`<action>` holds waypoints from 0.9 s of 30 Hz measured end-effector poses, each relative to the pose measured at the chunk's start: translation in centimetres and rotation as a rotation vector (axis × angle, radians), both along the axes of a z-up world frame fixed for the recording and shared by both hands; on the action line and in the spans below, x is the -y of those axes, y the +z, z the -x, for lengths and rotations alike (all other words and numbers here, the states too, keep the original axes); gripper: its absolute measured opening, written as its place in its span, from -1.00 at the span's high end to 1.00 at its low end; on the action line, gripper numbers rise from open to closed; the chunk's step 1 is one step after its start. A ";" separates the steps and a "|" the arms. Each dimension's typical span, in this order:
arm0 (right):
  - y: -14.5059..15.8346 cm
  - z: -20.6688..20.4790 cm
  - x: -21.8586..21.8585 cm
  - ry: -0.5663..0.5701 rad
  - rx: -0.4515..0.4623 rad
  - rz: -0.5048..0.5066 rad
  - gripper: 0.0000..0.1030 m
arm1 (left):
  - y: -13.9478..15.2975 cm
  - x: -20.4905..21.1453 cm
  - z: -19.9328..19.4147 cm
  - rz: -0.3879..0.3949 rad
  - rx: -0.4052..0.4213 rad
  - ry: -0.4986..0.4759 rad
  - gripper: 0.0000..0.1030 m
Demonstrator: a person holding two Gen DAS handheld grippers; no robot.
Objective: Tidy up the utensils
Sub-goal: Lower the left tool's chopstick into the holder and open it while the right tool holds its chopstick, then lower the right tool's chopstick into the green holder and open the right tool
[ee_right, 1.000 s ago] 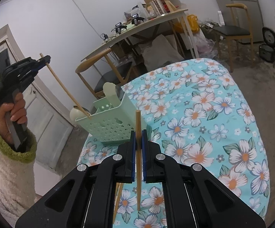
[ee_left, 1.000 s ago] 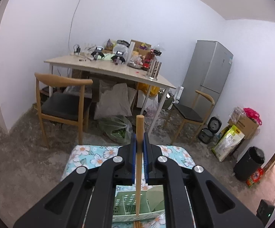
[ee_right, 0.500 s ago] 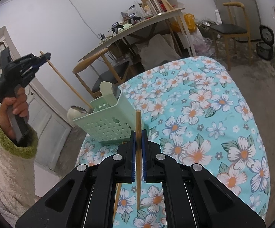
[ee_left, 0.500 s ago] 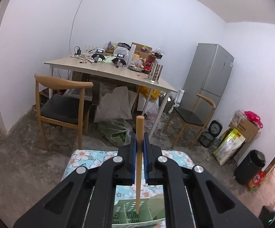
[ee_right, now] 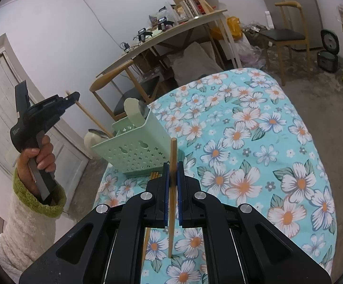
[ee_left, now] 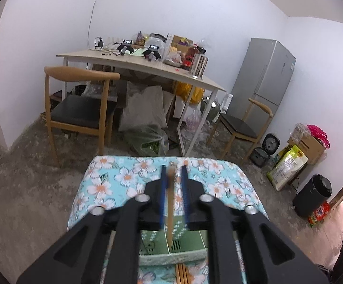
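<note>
Holding a thin wooden chopstick [ee_right: 172,189], the right gripper [ee_right: 173,184] keeps its blue jaws tight on the stick. The stick stands almost straight up and down, above the worktop with the blue flowered cloth [ee_right: 254,142].

At about 11 o'clock from the right gripper sits the pale green plastic utensil basket with star holes [ee_right: 133,149]. A pale green spoon handle [ee_right: 133,111] stands in it, and a white spoon [ee_right: 93,139] leans at its left end. More wooden chopsticks [ee_right: 154,175] lie flat on the cloth, touching the near side of the basket.

At 9 o'clock, a hand [ee_right: 37,158] in a fuzzy cream sleeve with a green cuff [ee_right: 38,201] holds the left gripper [ee_left: 173,184]. Its jaws have just been opening. In the left wrist view a second wooden chopstick [ee_left: 170,210] is between the jaws, with a gap on each side, so they do not squeeze it. It looks blurry. Its low end points down into the green basket, right by the wall in the middle of the basket.
</note>
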State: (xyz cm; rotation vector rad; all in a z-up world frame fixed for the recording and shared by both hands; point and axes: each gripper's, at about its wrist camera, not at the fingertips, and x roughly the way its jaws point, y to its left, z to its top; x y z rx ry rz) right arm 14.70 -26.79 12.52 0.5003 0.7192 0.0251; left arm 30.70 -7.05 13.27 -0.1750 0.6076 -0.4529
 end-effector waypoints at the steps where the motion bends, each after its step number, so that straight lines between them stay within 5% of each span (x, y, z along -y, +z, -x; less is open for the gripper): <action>1: 0.0 0.0 0.0 0.001 0.002 0.001 0.92 | 0.0 -0.2 0.3 0.004 0.002 0.000 0.37; 3: 0.1 0.1 -0.1 0.002 0.002 0.003 0.92 | 0.1 -0.4 0.9 0.009 0.013 -0.003 0.16; 14: 1.4 -0.2 -0.6 0.021 0.034 0.025 0.92 | 0.0 -2.1 5.7 -0.030 0.064 -0.013 -0.33; 27: 12.7 -4.9 -3.0 0.128 0.332 0.188 0.92 | -7.0 -4.2 12.5 -0.166 -0.059 -0.005 -0.64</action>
